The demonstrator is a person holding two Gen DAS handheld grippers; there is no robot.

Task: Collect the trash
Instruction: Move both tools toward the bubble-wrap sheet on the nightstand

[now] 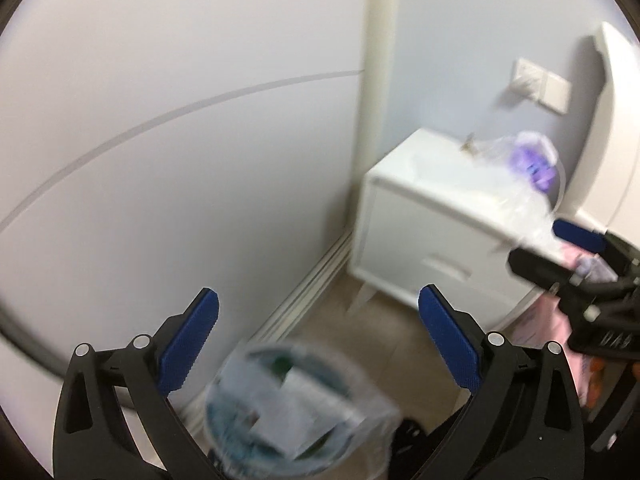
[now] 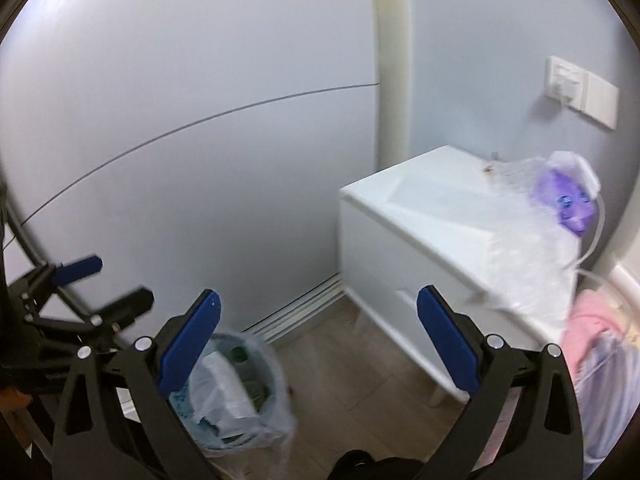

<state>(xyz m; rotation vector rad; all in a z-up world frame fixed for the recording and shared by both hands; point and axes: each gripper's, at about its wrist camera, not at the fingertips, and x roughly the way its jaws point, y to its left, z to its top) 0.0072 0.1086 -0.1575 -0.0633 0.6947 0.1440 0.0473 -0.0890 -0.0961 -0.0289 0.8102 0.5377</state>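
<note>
A round trash bin [image 1: 288, 408] lined with a clear plastic bag stands on the floor below my left gripper [image 1: 318, 328], holding paper and green scraps. It also shows in the right wrist view [image 2: 236, 392], under my right gripper's left finger. A clear plastic bag with something purple inside [image 2: 536, 232] lies on the white nightstand [image 2: 404, 216], hanging over its right front edge. It shows in the left wrist view too [image 1: 524, 172]. My right gripper [image 2: 318, 328] is open and empty. My left gripper is open and empty. The right gripper appears at the right of the left wrist view [image 1: 560, 252].
A pale wall [image 2: 180, 120] fills the left. A white vertical pipe [image 2: 394, 60] runs down the corner behind the nightstand. A wall socket [image 2: 580, 88] sits above it. Pink cloth [image 2: 592, 320] lies at the right. The floor is brown tile [image 2: 360, 380].
</note>
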